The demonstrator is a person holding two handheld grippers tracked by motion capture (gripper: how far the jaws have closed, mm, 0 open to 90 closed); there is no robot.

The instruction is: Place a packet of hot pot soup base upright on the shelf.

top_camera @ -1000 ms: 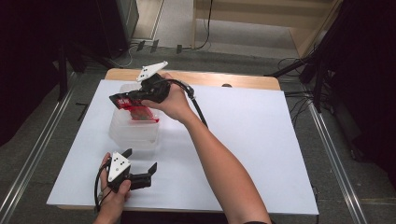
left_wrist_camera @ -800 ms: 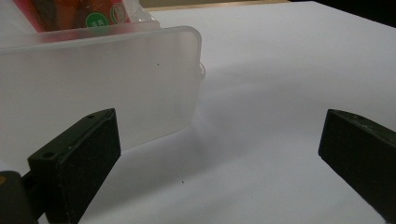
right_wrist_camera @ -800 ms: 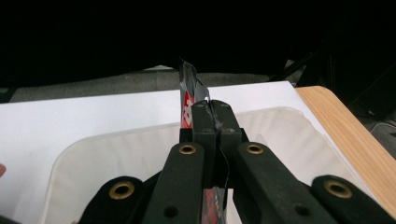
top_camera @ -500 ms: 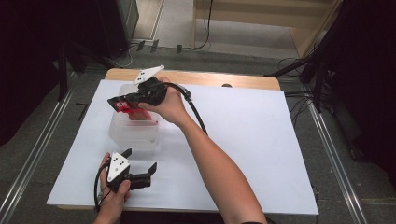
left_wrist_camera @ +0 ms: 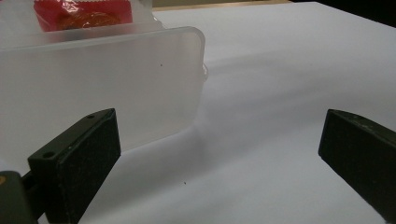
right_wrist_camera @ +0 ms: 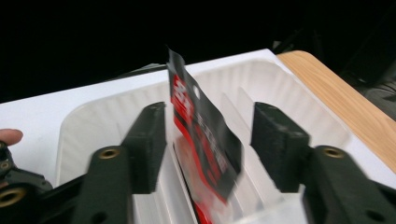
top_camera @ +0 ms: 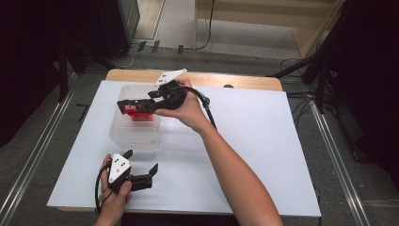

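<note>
A red and black snack packet [right_wrist_camera: 205, 135] stands upright between the jaws of my right gripper [right_wrist_camera: 210, 135], blurred, with a gap to the right-hand pad. These jaws have just been opening and the packet is loose between them. In the high view the right gripper [top_camera: 129, 106] hovers over a clear plastic container [top_camera: 134, 136], with the packet [top_camera: 139, 114] at its rim. My left gripper [top_camera: 141, 161] rests open on the white table near the front edge, with nothing in it. In the left gripper view its jaws [left_wrist_camera: 219, 149] face the container's wall [left_wrist_camera: 93, 88], and the red packet [left_wrist_camera: 79, 14] shows above it.
The white board [top_camera: 263, 141] covers a wooden table [top_camera: 244, 81], whose strip shows at the back. The container's ribbed inside [right_wrist_camera: 93, 126] lies under the right jaws. A cable trails from the right gripper across the board. Dark floor and metal rails flank the table.
The right hand has shifted a little to the right and lower over the container. Its jaws, shut on the packet before, now stand apart from it. The left hand has not moved.
</note>
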